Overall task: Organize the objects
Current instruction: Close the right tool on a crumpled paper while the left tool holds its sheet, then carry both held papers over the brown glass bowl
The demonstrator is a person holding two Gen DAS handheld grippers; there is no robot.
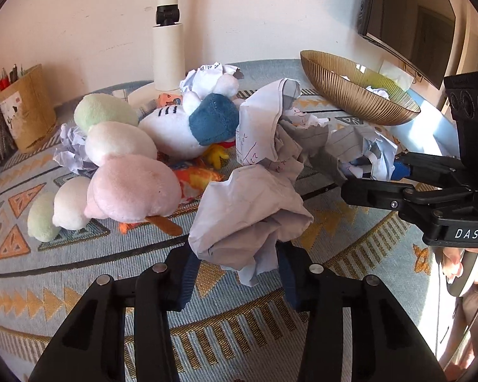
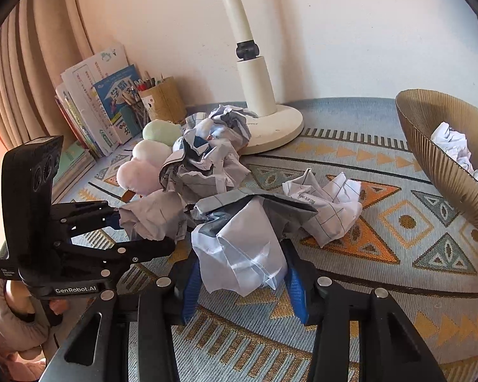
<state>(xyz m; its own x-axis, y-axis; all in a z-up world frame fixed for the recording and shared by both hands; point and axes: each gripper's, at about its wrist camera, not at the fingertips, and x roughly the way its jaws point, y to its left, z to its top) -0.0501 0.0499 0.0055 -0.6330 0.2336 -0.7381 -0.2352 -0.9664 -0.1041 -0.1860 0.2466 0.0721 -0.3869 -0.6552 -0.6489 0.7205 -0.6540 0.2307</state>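
Observation:
My left gripper (image 1: 235,254) is shut on a crumpled paper ball (image 1: 248,216) held just above the patterned cloth. My right gripper (image 2: 242,267) is shut on another crumpled paper wad (image 2: 239,248). Each gripper shows in the other's view: the right gripper (image 1: 366,173) comes in from the right with its paper (image 1: 366,149), and the left gripper (image 2: 143,229) comes in from the left with its ball (image 2: 153,219). More crumpled sheets (image 2: 331,203) lie loose between them. A gold ribbed bowl (image 2: 436,165) at the right holds crumpled paper (image 2: 452,146).
Pastel plush balls (image 1: 121,146) and a white-and-blue plush (image 1: 188,127) lie left of the papers. A white lamp base (image 2: 271,127) stands at the back. A pencil holder (image 1: 28,108) and books (image 2: 95,105) line the far left. A hand (image 1: 455,261) holds the right gripper.

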